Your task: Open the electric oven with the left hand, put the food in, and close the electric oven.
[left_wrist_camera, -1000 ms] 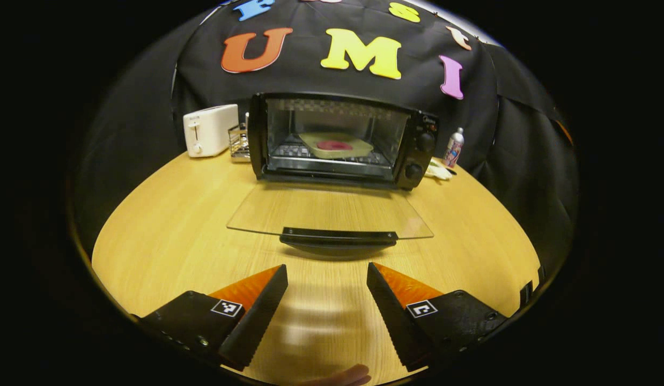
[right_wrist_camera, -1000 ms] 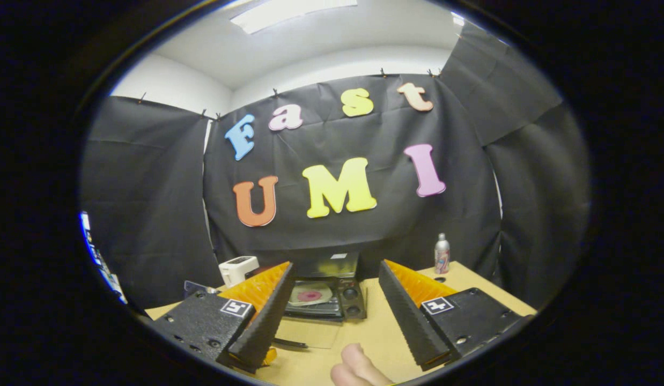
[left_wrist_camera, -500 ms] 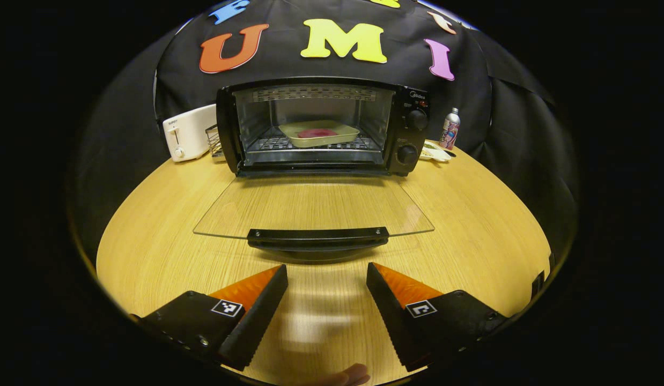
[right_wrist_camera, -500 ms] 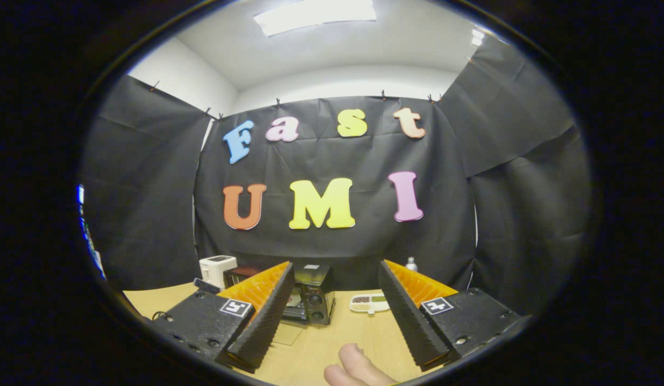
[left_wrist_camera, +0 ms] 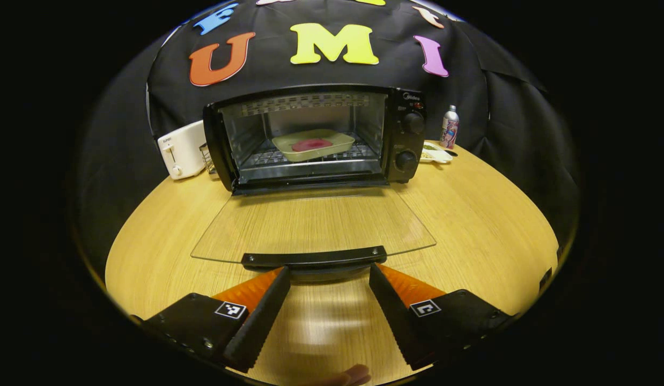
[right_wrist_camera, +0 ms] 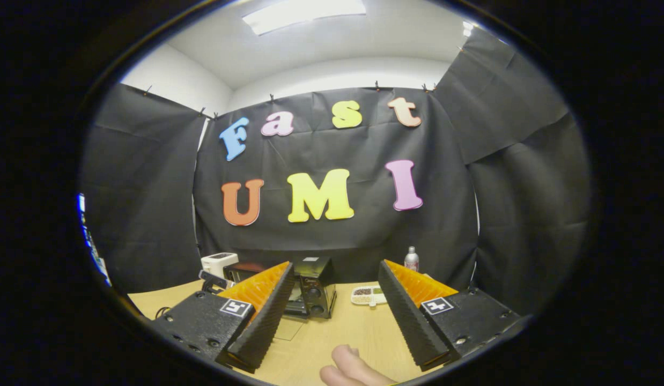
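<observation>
Left gripper [left_wrist_camera: 328,271], fingers spread and empty, sits just at the door handle [left_wrist_camera: 314,257]; a skewed grip could slip off while lifting the glass door [left_wrist_camera: 310,222].

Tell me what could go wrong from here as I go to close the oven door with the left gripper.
1. The left gripper is open, its tips at the handle of the flat glass door; a lift without a firm hold could let the door slip and drop.
2. The oven sits loose on the table; pushing the door forward rather than up might shove it toward the toaster.
3. The tray lies well inside, so it should clear.
</observation>
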